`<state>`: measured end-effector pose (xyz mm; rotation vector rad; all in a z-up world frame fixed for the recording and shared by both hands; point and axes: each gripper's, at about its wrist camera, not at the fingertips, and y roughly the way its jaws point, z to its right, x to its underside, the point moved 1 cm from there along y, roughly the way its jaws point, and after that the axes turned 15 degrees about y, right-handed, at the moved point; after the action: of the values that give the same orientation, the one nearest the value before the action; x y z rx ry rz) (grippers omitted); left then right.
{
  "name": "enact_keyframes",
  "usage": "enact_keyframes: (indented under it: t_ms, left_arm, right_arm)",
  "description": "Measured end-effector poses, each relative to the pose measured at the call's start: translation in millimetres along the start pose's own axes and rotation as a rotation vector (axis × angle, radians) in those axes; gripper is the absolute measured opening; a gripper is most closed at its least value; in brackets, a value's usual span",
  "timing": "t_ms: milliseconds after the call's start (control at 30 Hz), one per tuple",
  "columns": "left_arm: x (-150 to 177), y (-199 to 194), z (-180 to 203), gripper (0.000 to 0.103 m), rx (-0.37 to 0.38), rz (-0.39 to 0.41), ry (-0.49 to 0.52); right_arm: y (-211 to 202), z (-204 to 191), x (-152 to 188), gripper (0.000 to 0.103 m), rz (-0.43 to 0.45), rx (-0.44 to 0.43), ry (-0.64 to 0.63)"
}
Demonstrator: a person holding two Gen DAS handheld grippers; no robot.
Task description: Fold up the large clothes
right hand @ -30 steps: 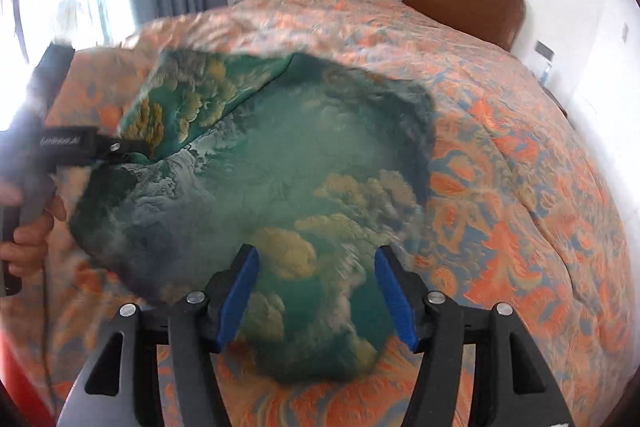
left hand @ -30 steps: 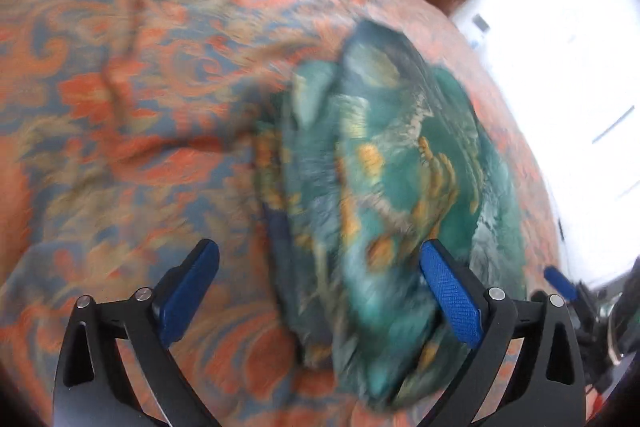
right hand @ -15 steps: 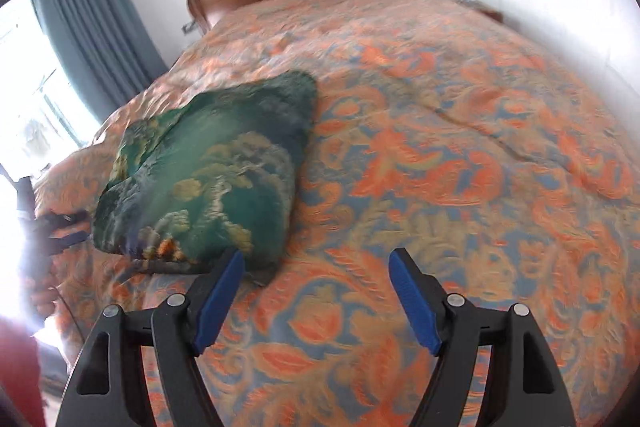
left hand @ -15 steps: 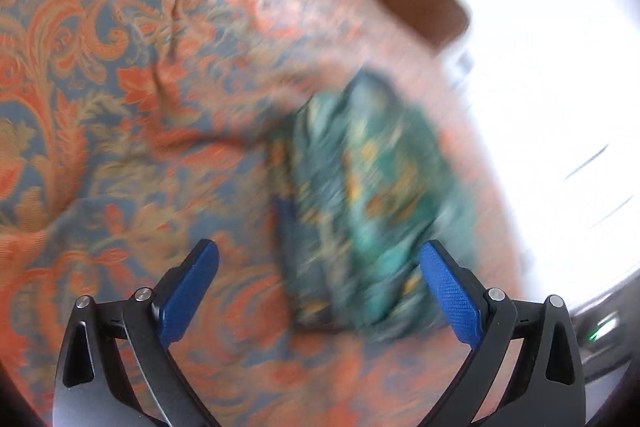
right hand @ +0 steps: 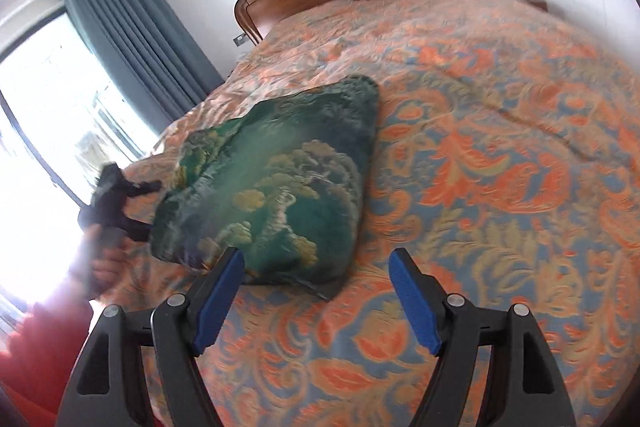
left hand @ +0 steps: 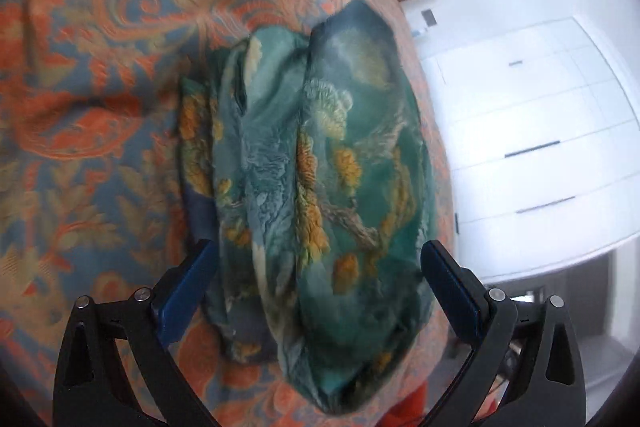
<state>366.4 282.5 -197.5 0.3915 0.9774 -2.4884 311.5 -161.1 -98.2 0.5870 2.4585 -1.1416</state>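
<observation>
Your left gripper (left hand: 320,283) is spread wide, its two blue-padded fingers (left hand: 188,285) well apart with nothing pinched between them, pointing forward and slightly down. From the right wrist view you can see that same left gripper (right hand: 136,207) far out to the side, blurred, with your left hand (right hand: 106,263) wrapped around its handle. Your right gripper (right hand: 318,297) is also parted wide, its blue pads (right hand: 414,301) facing each other across an open gap, gripping nothing, held low and level
</observation>
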Motion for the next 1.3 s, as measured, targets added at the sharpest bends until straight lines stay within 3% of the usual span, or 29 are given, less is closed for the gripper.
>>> enact_keyframes:
  t_ms: [233, 367, 533, 633, 733, 900, 1100, 1167, 1200, 1300]
  left_arm:
    - [1, 23, -22, 0.102, -0.023, -0.033, -0.033]
    - [2, 34, -31, 0.103, -0.017, -0.047, -0.042]
    - [-3, 49, -46, 0.103, -0.004, -0.056, -0.060]
    - [-5, 54, -51, 0.103, -0.001, -0.062, -0.057]
    - [-9, 67, -59, 0.103, 0.007, -0.072, -0.067]
    - [-15, 87, -75, 0.103, 0.016, -0.095, -0.072]
    - [-21, 113, -83, 0.103, -0.011, -0.118, -0.093]
    - [-24, 113, -76, 0.094, -0.042, -0.118, -0.071]
    - [-24, 110, -70, 0.076, -0.052, -0.113, -0.052]
    - [-24, 100, -50, 0.061, -0.085, -0.084, 0.020]
  right_arm:
    - [46, 13, -54, 0.077, -0.095, -0.076, 0.146]
    - [80, 26, -76, 0.077, -0.206, -0.167, 0.224]
    - [132, 46, -77, 0.077, -0.364, -0.246, 0.294]
    - [157, 56, -73, 0.077, -0.417, -0.235, 0.320]
    - [179, 60, -73, 0.078, -0.460, -0.288, 0.341]
    - [203, 56, -81, 0.093, -0.488, -0.374, 0.384]
    - [240, 45, -78, 0.103, -0.550, -0.343, 0.401]
    - [242, 36, -79, 0.099, -0.536, -0.312, 0.369]
    - [239, 28, -79, 0.093, -0.519, -0.288, 0.330]
    - [219, 2, -79, 0.079, -0.466, -0.202, 0.164]
